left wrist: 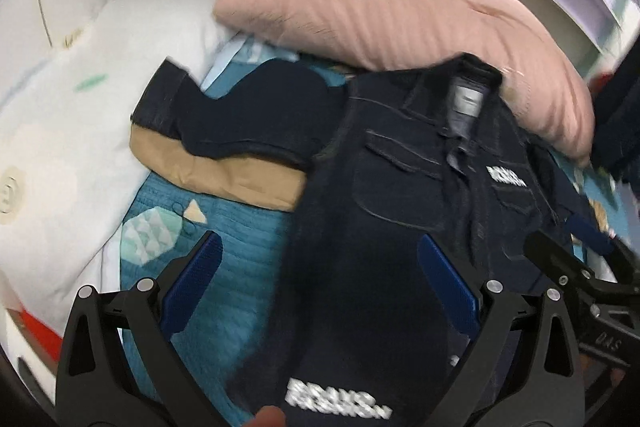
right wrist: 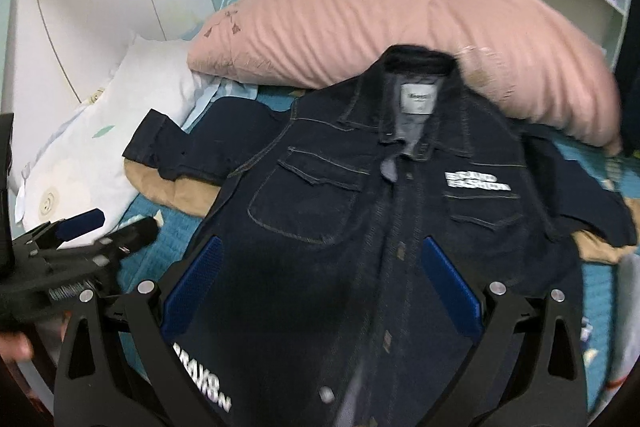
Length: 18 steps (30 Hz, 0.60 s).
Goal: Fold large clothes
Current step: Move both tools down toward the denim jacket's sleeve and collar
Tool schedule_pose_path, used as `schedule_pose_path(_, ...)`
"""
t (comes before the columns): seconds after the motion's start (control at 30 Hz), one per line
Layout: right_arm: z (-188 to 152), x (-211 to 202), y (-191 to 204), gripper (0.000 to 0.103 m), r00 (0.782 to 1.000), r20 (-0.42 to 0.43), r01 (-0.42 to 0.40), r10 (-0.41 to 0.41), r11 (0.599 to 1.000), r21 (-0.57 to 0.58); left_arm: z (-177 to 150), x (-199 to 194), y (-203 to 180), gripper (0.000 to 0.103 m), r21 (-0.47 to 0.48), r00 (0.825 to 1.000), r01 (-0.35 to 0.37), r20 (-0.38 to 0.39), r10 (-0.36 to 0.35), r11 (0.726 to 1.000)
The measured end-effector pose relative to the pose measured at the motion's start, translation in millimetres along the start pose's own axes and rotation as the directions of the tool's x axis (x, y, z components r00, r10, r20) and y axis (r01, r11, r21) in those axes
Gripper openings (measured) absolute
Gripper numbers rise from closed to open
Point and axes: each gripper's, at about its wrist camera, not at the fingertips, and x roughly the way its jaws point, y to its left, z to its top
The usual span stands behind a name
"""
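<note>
Jacket (right wrist: 360,211) flat, collar toward pillow (right wrist: 400,23); both grippers apparently spread, empty.

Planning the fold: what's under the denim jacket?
A tan garment pokes out beneath the denim jacket at both sleeves, on the teal bedspread. Its middle is covered.

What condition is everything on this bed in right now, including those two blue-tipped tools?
Denim jacket: spread flat, front up, not yet folded.
Tan garment: lying under the jacket's sleeve.
Pink pillow: resting behind the collar.
White pillow: lying beside the sleeve.
Left tool: open.
Right tool: open.
</note>
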Motion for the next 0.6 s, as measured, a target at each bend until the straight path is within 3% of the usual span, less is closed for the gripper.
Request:
schedule_pose_path(0.03, 2, 8, 1, 0.095, 1.0, -0.007, -0.005, 0.005, 1.0, 0.004, 5, 6, 13, 0.098, -0.021, 1.0, 0.0, 0.004, 0.0, 1.0)
schedule_pose_path(0.1, 6, 27, 0, 0.073, 0.999, -0.019, -0.026, 0.026, 1.0, 0.013, 19, 21, 51, 0.098, -0.082, 1.0, -0.008, 0.0, 0.008, 0.997)
schedule_pose_path(0.13, 8, 41, 1, 0.053, 0.998, -0.047, -0.043, 0.043, 0.999, 0.012, 25, 26, 71, 0.098, -0.121, 1.0, 0.011, 0.009, -0.01, 0.993)
schedule_pose_path(0.23, 11, 77, 3, 0.027, 0.989, -0.117, -0.092, 0.095, 0.995, 0.033, 50, 43, 134, 0.098, -0.255, 0.999, 0.02, 0.034, -0.012, 0.967)
schedule_pose_path(0.37, 13, 102, 15, 0.027, 0.979, -0.154, -0.125, 0.13, 0.991, 0.042, 73, 58, 175, 0.098, -0.322, 0.996, 0.088, 0.032, -0.082, 0.943)
schedule_pose_path(0.53, 18, 118, 29, 0.029, 0.975, -0.164, -0.149, 0.152, 0.988, 0.033, 84, 72, 189, 0.096, -0.379, 0.987, 0.158, 0.039, -0.155, 0.912)
schedule_pose_path(0.6, 19, 123, 33, 0.029, 0.974, -0.166, -0.152, 0.154, 0.988, 0.022, 87, 80, 193, 0.081, -0.408, 0.983, 0.18, 0.036, -0.182, 0.895)
